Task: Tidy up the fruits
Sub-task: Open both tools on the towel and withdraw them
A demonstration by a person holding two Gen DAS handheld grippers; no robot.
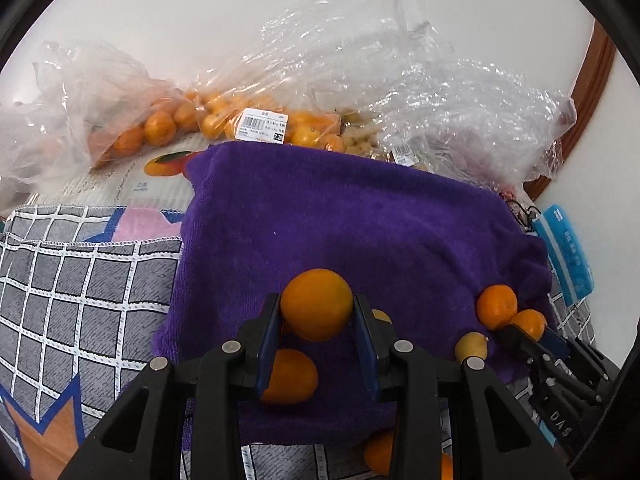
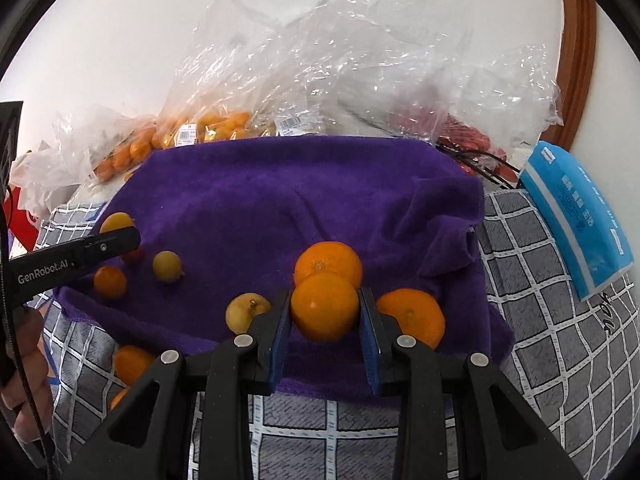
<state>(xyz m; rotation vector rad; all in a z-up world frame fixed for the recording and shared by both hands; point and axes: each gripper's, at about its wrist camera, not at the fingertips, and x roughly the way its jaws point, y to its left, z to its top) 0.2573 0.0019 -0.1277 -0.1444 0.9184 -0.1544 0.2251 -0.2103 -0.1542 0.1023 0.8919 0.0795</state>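
Observation:
My left gripper (image 1: 316, 310) is shut on a round orange (image 1: 316, 304), held just above a purple towel (image 1: 320, 216). A second orange (image 1: 290, 376) lies on the towel under its left finger. My right gripper (image 2: 325, 312) is shut on another orange (image 2: 324, 306) over the towel's (image 2: 280, 192) near right part. Two oranges (image 2: 330, 262) (image 2: 412, 320) lie right behind and beside it. Yellow fruits (image 2: 244, 312) (image 2: 168, 266) and a small orange (image 2: 110, 282) sit further left. The left gripper's finger (image 2: 112, 245) shows at the left edge.
Clear plastic bags of oranges (image 1: 160, 128) (image 2: 208, 128) and crumpled empty bags (image 2: 360, 60) line the back by the wall. A blue tissue pack (image 2: 576, 216) lies right of the towel. A grey checked cloth (image 2: 540, 340) covers the surface, with loose oranges (image 2: 130, 364) on it at the front left.

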